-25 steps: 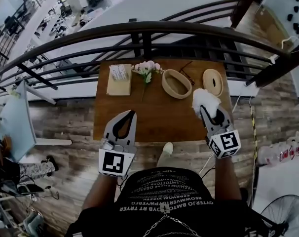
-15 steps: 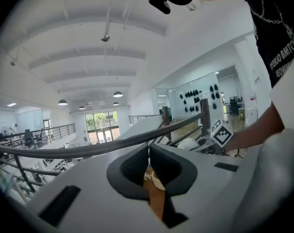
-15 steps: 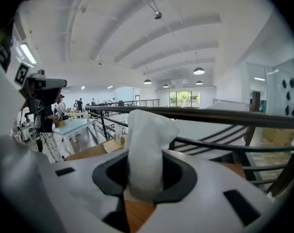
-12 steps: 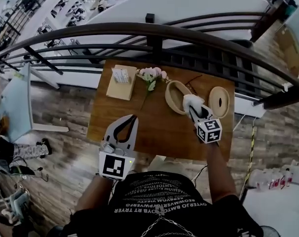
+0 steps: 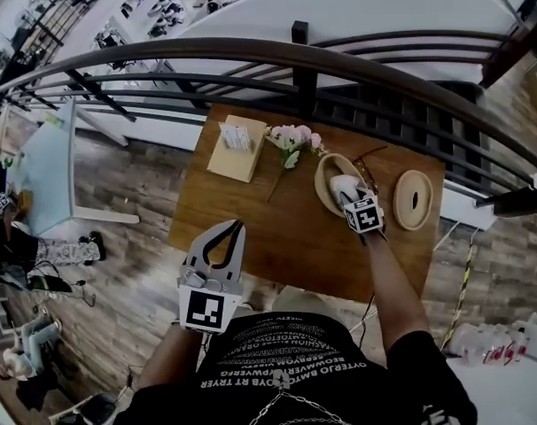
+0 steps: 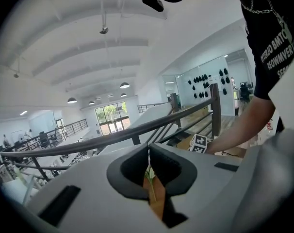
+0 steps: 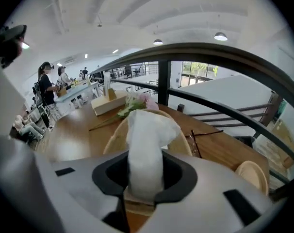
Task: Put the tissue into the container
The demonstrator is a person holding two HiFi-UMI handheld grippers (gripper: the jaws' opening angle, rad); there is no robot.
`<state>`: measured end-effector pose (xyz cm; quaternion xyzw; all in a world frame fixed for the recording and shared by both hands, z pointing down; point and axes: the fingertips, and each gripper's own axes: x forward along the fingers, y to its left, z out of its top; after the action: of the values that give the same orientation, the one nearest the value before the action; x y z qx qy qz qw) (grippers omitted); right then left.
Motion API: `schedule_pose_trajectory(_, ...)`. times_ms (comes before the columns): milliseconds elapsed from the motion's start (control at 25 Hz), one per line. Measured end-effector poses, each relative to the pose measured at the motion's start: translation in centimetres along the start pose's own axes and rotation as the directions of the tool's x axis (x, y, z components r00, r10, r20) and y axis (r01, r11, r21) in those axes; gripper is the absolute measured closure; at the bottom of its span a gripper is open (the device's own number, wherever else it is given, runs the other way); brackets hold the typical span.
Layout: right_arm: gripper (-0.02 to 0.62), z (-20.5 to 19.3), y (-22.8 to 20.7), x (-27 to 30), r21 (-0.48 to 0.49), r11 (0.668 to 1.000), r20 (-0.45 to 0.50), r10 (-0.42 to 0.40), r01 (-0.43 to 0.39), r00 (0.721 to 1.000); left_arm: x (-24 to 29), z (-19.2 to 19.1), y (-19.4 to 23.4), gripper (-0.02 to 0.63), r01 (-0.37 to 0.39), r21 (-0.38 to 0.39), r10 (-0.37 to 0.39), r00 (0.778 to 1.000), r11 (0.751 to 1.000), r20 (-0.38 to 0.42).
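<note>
Leaving the left gripper at the table's near edge, its jaws pressed together on nothing, the right gripper has carried the tissue forward from the near right part of the table to the oval wooden container toward the far right. Its jaws stand narrow, clamped on the white tissue, which sticks out over the container's opening; whether it touches the wood cannot be told. Farther on, along the far edge, lie a tissue box, flowers, glasses and, near the right corner, the lid.
</note>
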<state>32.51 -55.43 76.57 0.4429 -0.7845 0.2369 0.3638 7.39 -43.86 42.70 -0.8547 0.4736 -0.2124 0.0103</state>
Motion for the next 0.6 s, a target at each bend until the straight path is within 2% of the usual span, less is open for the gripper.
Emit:
schedule_pose_trajectory(120, 0.476, -0.7, 0.0, 1.9, -0.106, 0.994, -0.12, -0.047, 0.034, 0.992, 0.2, -0.5, -0.2, 0.575, 0.002, 0.007, -0.002, 1.0, 1.0, -0.019)
schedule_pose_trajectory(240, 0.468, -1.2, 1.1, 3.3, -0.224, 0.974, -0.193, -0.036, -0.008, 0.981, 0.4, -0.9, -0.7, 0.575, 0.01, 0.009, -0.01, 1.0, 1.0, -0.027)
schedule_pose_trajectory(320, 0.456, -1.1, 1.2, 3.3, -0.225, 0.974, -0.189, -0.024, -0.02, 0.982, 0.5, -0.7, -1.2, 0.575, 0.02, 0.011, -0.019, 1.0, 1.0, -0.02)
schedule_pose_trajectory(480, 0.316, -0.4, 1.2, 1.6, -0.161, 0.987, -0.111, 0.007, -0.025, 0.994, 0.5, -0.2, -1.8, 0.575, 0.043, 0.021, -0.043, 0.999, 0.999, 0.0)
schedule_pose_trajectory(600, 0.272, -0.3, 1.1, -1.3, -0.132, 0.991, -0.048, -0.01, 0.003, 0.999, 0.3, -0.2, -1.7, 0.575, 0.047, 0.007, -0.047, 0.999, 0.999, 0.005)
